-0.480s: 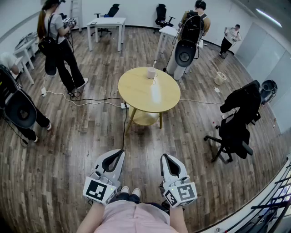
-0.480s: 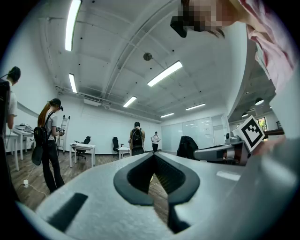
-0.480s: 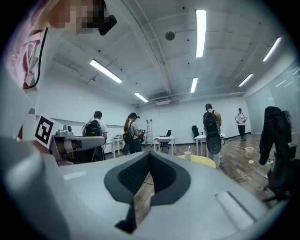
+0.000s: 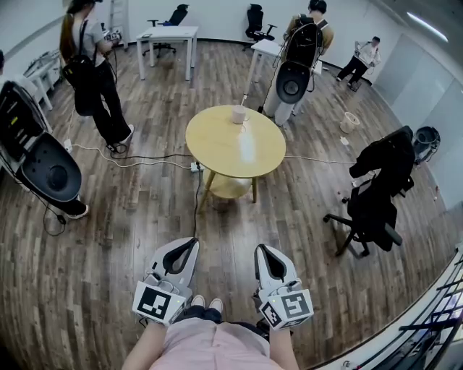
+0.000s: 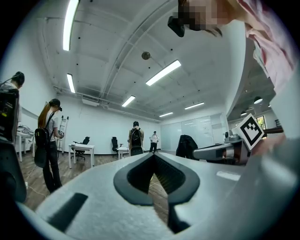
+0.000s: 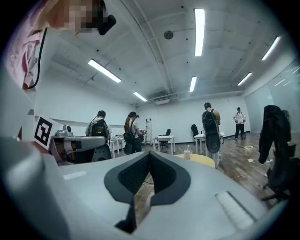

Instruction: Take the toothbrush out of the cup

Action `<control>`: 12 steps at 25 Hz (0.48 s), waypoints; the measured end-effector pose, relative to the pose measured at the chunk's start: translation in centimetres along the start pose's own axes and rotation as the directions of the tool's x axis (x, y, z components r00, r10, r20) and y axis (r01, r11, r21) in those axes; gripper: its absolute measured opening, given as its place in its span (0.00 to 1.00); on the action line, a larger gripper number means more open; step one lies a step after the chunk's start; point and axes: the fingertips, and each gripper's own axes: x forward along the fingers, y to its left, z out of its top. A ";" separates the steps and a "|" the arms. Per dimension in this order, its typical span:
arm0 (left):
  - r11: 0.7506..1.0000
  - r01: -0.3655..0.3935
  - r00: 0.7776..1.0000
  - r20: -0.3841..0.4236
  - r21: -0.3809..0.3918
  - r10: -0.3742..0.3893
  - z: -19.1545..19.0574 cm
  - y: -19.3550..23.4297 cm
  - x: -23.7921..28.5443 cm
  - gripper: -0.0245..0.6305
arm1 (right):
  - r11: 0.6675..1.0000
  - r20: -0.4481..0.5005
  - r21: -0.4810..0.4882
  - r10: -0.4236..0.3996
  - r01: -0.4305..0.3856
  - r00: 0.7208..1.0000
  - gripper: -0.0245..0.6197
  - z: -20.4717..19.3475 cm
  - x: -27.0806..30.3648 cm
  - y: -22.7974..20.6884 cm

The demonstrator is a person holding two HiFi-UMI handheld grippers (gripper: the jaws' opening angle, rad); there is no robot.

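Bystander (image 4: pixel 45 162) nearer; cup (image 6: pixel 187 153): right gripper view

Grippers, two: left gripper (image 4: pixel 189 244), right gripper (image 4: pixel 262 249). Marker cubes were two, one apiece: left cube (image 4: pixel 155 302), right cube (image 4: pixel 289 307). Round table (image 4: pixel 217 152), just one. Cup (image 4: pixel 238 114), one. People beyond wearer, four counted: person far left (image 4: pixel 69 208), ponytail person (image 4: pixel 90 61), backpack person (image 4: pixel 304 40), person back right (image 4: pixel 359 61). Desks at back were two: left desk (image 4: pixel 168 32), right desk (image 4: pixel 266 48). Chairs, three sure: back chair (image 4: pixel 177 16), second back chair (image 4: pixel 255 20), draped chair (image 4: pixel 372 202). Bin (image 4: pixel 350 123), one. Ladder (image 6: pixel 148 131), one.
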 end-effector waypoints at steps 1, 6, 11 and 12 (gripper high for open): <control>1.000 0.001 1.000 0.007 -0.002 -0.001 0.1 0.0 0.1 0.03 | 1.000 0.001 0.001 0.003 -0.003 1.000 0.04 0.0 0.0 0.0; 1.000 0.004 0.999 -0.038 0.014 -0.004 -0.6 -0.2 0.3 0.03 | 0.999 0.037 0.035 0.018 -0.019 0.999 0.05 0.5 -0.3 -0.3; 1.000 -0.018 1.000 0.023 0.003 0.018 0.2 -0.4 1.2 0.03 | 0.998 0.043 0.057 0.008 -0.011 0.999 0.05 0.2 -0.6 -1.7; 1.000 -0.020 0.999 0.028 0.003 0.020 0.0 -0.4 1.4 0.03 | 0.998 0.045 0.053 0.010 -0.012 0.999 0.05 0.1 -0.7 -2.0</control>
